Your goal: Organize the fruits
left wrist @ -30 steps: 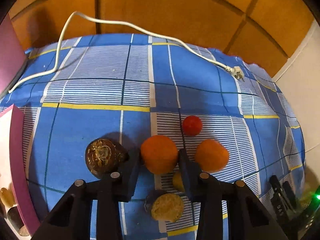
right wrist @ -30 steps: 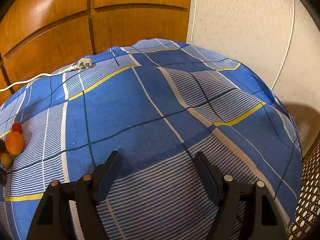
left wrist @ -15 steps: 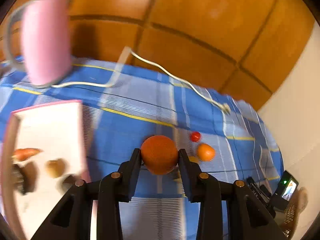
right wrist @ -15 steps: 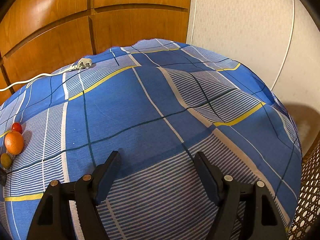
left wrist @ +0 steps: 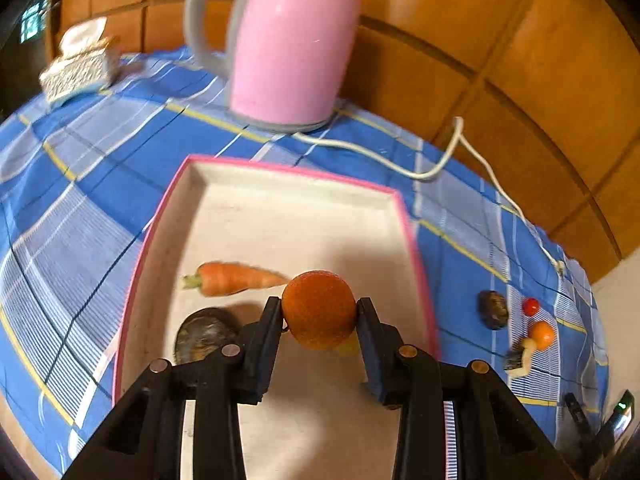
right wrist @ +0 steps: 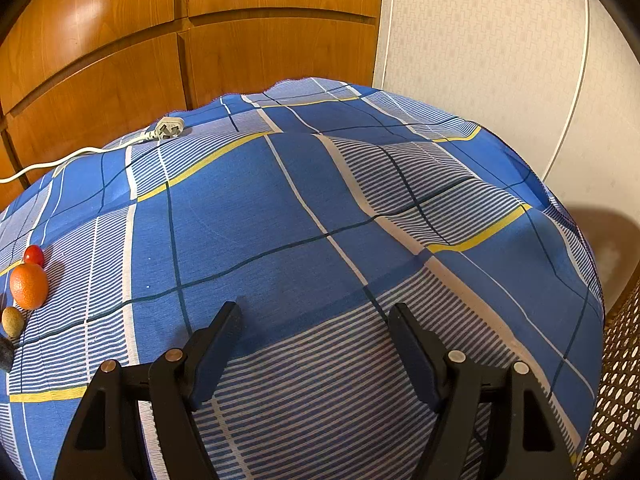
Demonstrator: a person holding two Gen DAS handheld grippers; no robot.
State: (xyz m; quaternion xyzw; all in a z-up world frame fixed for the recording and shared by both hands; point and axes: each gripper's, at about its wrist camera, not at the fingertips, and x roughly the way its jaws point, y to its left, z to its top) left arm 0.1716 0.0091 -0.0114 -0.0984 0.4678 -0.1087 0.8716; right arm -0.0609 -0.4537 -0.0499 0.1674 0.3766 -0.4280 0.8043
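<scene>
Left wrist view: the left gripper pinches an orange above a pink-rimmed tray, partly hiding something yellowish beneath; a carrot lies inside. Right wrist view: the right gripper hangs spread and empty over the checked cloth, fruits cut off at the left edge.

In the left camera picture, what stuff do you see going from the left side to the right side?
Tissue box → carrot → pink kettle → orange held in the left tool → dark fruit → small red fruit.
</scene>
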